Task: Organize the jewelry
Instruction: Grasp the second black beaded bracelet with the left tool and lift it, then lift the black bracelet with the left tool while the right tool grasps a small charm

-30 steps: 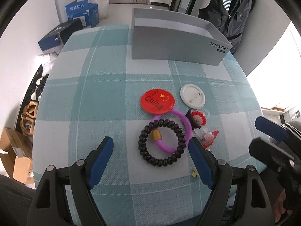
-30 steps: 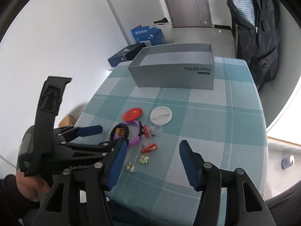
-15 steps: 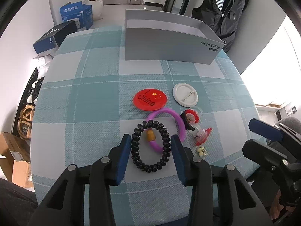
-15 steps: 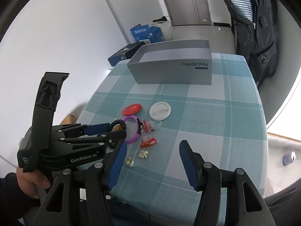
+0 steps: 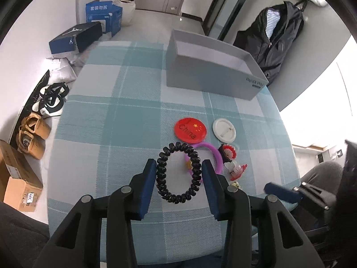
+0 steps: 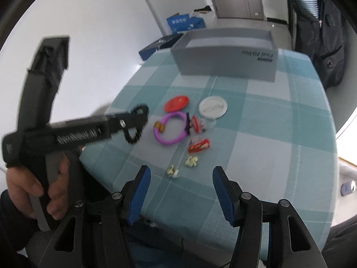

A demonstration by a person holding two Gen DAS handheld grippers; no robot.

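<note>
A second ago the left gripper [image 5: 177, 178] stood wide open over the black coil bracelet [image 5: 177, 171]; now its blue pads press the bracelet's two sides, squeezing the ring into a tall oval at the frame's center. In the right wrist view the bracelet [image 6: 136, 126] has come off the checked tablecloth [image 6: 279, 147], hanging from the left gripper at middle left. The purple ring [image 6: 170, 128] now lies alone, no longer overlapped.

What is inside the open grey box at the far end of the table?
The grey box shows only a pale inner wall and some bare floor; nothing visible inside. Its near wall hides the rest of the floor in both views.
</note>
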